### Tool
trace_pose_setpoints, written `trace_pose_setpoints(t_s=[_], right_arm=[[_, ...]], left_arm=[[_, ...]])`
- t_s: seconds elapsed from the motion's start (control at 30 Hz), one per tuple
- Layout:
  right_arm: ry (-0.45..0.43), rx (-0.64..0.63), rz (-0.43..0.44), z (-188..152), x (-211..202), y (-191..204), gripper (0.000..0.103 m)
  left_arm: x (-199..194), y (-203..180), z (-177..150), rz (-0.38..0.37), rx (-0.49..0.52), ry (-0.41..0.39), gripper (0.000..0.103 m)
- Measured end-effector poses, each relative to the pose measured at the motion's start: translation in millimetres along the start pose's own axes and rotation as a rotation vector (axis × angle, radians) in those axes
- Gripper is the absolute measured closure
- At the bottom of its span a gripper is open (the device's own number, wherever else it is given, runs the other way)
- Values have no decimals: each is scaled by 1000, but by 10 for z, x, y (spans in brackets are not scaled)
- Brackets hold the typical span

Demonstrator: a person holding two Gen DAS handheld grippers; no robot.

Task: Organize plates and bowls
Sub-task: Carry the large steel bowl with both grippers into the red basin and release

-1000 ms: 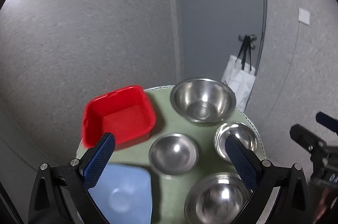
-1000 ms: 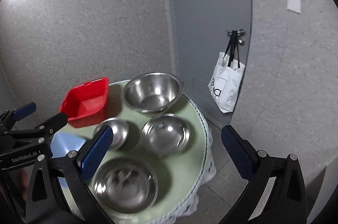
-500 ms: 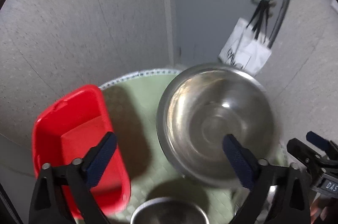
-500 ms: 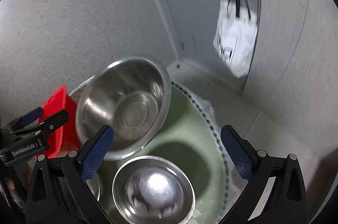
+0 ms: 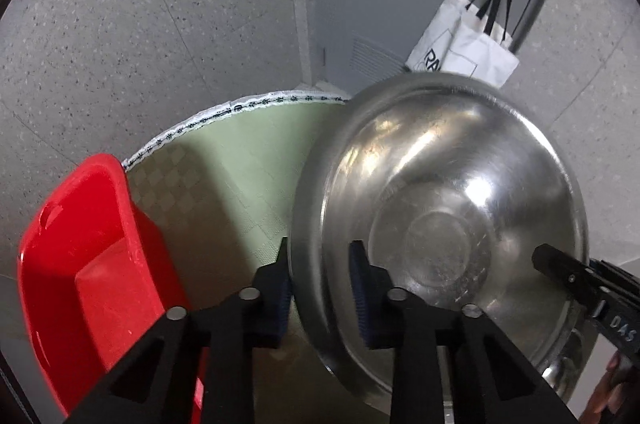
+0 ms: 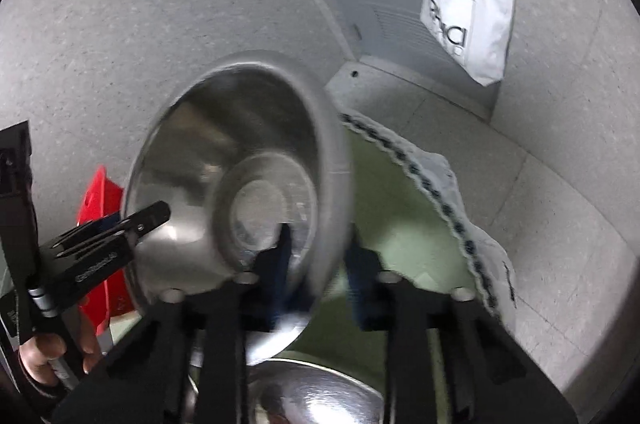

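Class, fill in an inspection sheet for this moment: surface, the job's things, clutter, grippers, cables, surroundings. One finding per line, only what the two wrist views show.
Surface: round table under a pale green checked cloth with a white patterned border.
Job's things: large steel bowl, tilted, rim gripped on both sides; red square dish at its left; another steel bowl nearer the right wrist camera.
Clutter: nothing seen.
Grippers: left gripper shut on the large steel bowl's rim, one finger inside and one outside; right gripper shut on the opposite rim.
Cables: nothing seen.
Surroundings: speckled grey walls, grey door, white tote bag hanging from the door handle.
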State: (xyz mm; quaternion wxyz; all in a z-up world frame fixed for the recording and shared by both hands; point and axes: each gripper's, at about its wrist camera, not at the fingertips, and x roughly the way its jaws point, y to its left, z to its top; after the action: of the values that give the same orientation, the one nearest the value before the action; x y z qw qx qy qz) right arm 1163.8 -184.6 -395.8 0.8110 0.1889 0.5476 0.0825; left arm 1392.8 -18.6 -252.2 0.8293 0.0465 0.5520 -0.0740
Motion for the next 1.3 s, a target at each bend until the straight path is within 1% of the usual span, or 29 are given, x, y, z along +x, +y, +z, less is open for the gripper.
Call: trace_pose_setpoints(t_s=[0.1, 0.2, 0.27, 0.33, 0.37, 0.4, 0.53, 0.63, 0.77, 0.97, 1.03, 1.07, 1.17, 1.23, 1.27, 1.3], right_arm=[[-32, -8, 8, 11, -129, 51, 84], [-87, -51, -3, 28, -377, 204, 84], [-123, -80, 0, 35, -577, 360, 84], [-146, -110, 17, 35, -735, 549, 84], [-157, -128, 25, 35, -790, 669, 84], [-165, -148, 37, 35, -837, 815, 84], [-145, -212, 100, -32, -813, 1359, 83], [-105, -253, 136, -116, -648, 1745, 83], [-39, -315, 151, -281, -336, 2235, 81], [54, -363, 145, -486, 127, 2651, 78], [85, -377, 137, -563, 266, 2698, 77], [93, -380, 132, -598, 315, 2729, 77], [109, -376, 110, -658, 461, 2800, 76], [114, -382, 87, -683, 526, 2765, 75], [114, -383, 80, -704, 548, 2722, 74], [122, -378, 77, -721, 590, 2741, 73]], left_arm=[[-48, 126, 19, -43, -16, -34, 85], [-290, 301, -81, -75, -30, -103, 85], [-476, 452, -94, -100, -55, -164, 85], [-642, 605, -153, -102, -80, -213, 85], [-716, 733, -167, -99, -97, -238, 85], [-810, 868, -249, -95, -112, -256, 85], [-977, 1500, -404, -51, -177, -307, 85], [-845, 1917, -499, -2, -215, -303, 85], [-605, 2444, -625, 65, -252, -265, 85], [-107, 3125, -776, 108, -298, -193, 85], [23, 3148, -746, 114, -314, -171, 85], [-58, 3187, -796, 118, -320, -163, 85], [259, 3380, -701, 113, -322, -140, 85], [444, 3440, -662, 114, -318, -122, 85], [511, 3445, -639, 115, -312, -121, 85], [477, 3356, -644, 130, -294, -141, 83]])
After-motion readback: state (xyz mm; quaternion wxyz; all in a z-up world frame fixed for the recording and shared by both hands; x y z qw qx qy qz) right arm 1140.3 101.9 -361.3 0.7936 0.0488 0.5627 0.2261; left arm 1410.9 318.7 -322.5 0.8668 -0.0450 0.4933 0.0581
